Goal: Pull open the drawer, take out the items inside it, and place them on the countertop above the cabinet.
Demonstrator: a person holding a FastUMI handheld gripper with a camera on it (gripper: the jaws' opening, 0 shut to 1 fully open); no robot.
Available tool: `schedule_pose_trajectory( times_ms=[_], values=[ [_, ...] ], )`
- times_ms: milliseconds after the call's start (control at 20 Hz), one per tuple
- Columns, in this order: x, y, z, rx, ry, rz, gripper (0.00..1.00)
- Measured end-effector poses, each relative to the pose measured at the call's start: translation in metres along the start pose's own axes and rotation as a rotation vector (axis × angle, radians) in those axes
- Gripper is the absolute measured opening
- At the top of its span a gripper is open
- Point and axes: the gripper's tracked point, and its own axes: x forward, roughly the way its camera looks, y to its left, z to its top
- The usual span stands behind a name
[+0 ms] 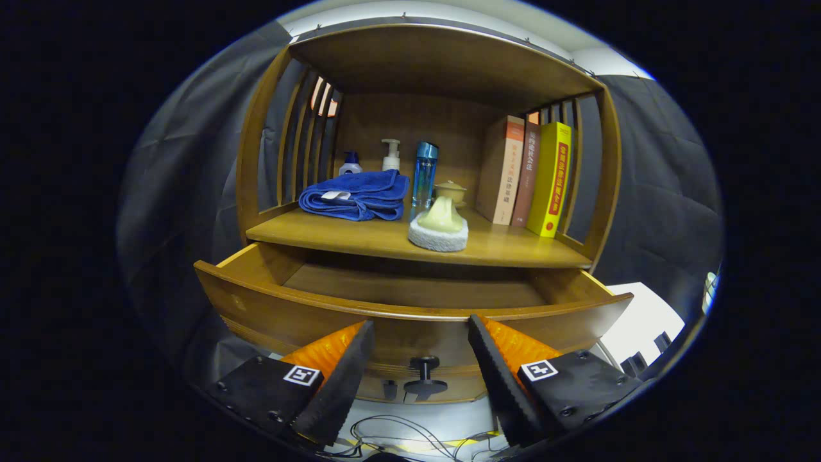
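The wooden drawer point(410, 317) stands pulled out under the cabinet's countertop point(385, 240). Its dark knob point(424, 372) sits between my fingers, a little beyond the tips. My gripper point(420, 330) is open, with nothing held, just in front of the drawer's front panel. The bare wooden bottom of the drawer point(410, 285) shows at the back; its front part is hidden behind the panel. On the countertop lie a folded blue towel point(356, 194) and a pale scrubbing pad with a handle point(439, 228).
On the countertop also stand two pump bottles point(390, 156), a blue bottle point(424, 173), a small lidded cup point(451, 190) and three upright books point(529, 176) at the right. Slatted wooden sides and a top board enclose it. Cables point(397, 439) lie on the floor below.
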Motion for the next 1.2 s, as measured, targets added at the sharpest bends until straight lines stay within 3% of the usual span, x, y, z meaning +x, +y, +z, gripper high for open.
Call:
schedule_pose_trajectory(
  times_ms=[950, 1200],
  values=[
    [0.085, 0.006, 0.016, 0.026, 0.003, -0.004, 0.97],
    [0.086, 0.006, 0.015, 0.013, 0.017, -0.004, 0.96]
  ],
)
